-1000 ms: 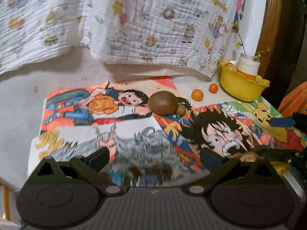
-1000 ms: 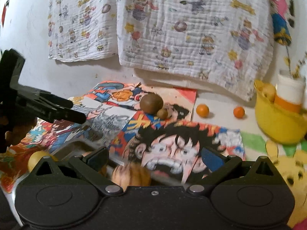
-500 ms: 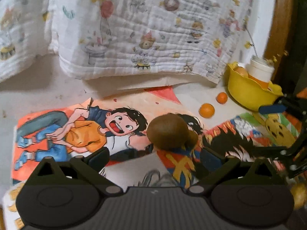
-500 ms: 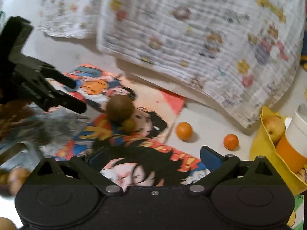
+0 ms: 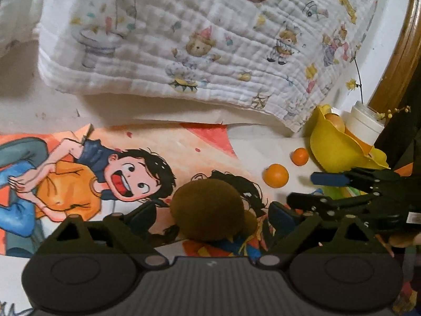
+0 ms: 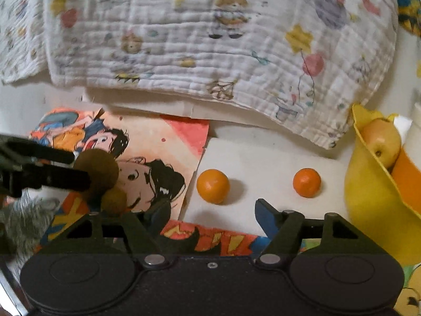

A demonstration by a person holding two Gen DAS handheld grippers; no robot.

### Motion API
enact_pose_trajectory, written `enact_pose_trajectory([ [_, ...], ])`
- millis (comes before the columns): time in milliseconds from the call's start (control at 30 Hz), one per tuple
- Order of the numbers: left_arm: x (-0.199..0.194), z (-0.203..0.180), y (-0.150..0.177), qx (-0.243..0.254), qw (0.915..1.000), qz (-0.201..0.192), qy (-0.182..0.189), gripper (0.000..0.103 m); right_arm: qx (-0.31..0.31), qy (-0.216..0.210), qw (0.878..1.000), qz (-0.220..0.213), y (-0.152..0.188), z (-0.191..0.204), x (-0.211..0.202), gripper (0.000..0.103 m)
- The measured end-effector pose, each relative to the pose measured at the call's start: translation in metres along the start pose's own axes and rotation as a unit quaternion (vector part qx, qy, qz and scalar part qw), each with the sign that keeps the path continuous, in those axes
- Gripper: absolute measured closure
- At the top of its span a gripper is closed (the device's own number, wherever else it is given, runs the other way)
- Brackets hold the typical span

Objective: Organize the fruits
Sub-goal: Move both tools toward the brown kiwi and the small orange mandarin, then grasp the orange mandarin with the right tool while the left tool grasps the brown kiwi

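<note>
A large brown kiwi (image 5: 208, 208) lies on the cartoon poster with a small brown fruit (image 5: 250, 221) touching its right side. My left gripper (image 5: 210, 216) straddles the kiwi; its jaws are closing, with gaps still showing beside the fruit. Two oranges (image 6: 213, 185) (image 6: 307, 182) rest on white paper. My right gripper (image 6: 213, 212) points at the left orange, which sits just ahead of the fingertips; its jaws are closing with nothing pressed between them. A yellow bowl (image 6: 368, 184) at the right holds an apple (image 6: 382, 142).
A printed muslin cloth (image 5: 210, 39) hangs down at the back. A white and orange cup (image 5: 364, 123) stands behind the bowl. Cartoon posters (image 5: 79, 171) cover the table. In the right wrist view the left gripper (image 6: 44, 173) reaches in from the left.
Both grippers moved forward and lower. The kiwi now sits between the left fingers. The right jaws narrowed, and the left orange came close to their tips.
</note>
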State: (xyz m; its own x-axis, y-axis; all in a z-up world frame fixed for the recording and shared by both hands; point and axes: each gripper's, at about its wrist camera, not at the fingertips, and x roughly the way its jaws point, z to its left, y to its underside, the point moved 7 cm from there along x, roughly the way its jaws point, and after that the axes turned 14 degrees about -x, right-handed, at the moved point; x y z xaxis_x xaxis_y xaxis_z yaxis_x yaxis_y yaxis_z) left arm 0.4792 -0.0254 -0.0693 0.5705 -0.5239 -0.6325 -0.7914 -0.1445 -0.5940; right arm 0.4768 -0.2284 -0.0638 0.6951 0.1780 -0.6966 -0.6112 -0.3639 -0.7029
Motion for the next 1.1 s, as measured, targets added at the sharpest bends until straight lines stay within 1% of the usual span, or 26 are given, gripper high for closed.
enact_pose_trajectory([
  [133,0.009,-0.001,-0.001,-0.010,0.9999,0.008,0.002,0.016,0.020,-0.008,1.000,0.008,-0.004,-0.002,0.012,0.040],
  [167,0.010,-0.001,-0.001,-0.012,0.9999,0.009,0.002,0.018,0.024,-0.010,1.000,0.010,-0.005,-0.003,0.015,0.041],
  [267,0.015,0.000,-0.001,-0.011,0.9999,0.011,-0.003,0.021,0.029,-0.012,0.999,0.012,-0.011,-0.004,0.023,0.044],
  [367,0.018,0.003,0.001,-0.010,0.9998,0.014,-0.007,0.025,0.028,-0.006,0.999,0.016,-0.014,-0.007,0.030,0.047],
  [400,0.019,0.004,0.002,-0.009,0.9999,0.011,-0.006,0.027,0.028,-0.003,0.999,0.019,-0.014,-0.007,0.032,0.049],
  [533,0.020,0.005,0.001,-0.008,0.9999,0.006,-0.006,0.029,0.042,0.002,0.999,0.023,-0.013,-0.012,0.040,0.055],
  [600,0.021,0.006,-0.001,-0.010,0.9999,0.005,-0.007,0.032,0.045,0.002,0.999,0.023,-0.012,-0.013,0.041,0.059],
  [733,0.022,0.006,-0.002,-0.013,0.9999,0.002,-0.009,0.033,0.049,0.001,0.999,0.019,-0.015,-0.014,0.043,0.066],
  [967,0.024,0.004,-0.002,-0.016,0.9998,-0.001,-0.013,0.035,0.051,-0.003,0.999,0.014,-0.014,-0.012,0.042,0.067],
  [1100,0.024,0.005,-0.003,-0.029,0.9995,0.001,-0.015,0.036,0.055,-0.011,0.998,0.008,-0.012,-0.009,0.034,0.067],
])
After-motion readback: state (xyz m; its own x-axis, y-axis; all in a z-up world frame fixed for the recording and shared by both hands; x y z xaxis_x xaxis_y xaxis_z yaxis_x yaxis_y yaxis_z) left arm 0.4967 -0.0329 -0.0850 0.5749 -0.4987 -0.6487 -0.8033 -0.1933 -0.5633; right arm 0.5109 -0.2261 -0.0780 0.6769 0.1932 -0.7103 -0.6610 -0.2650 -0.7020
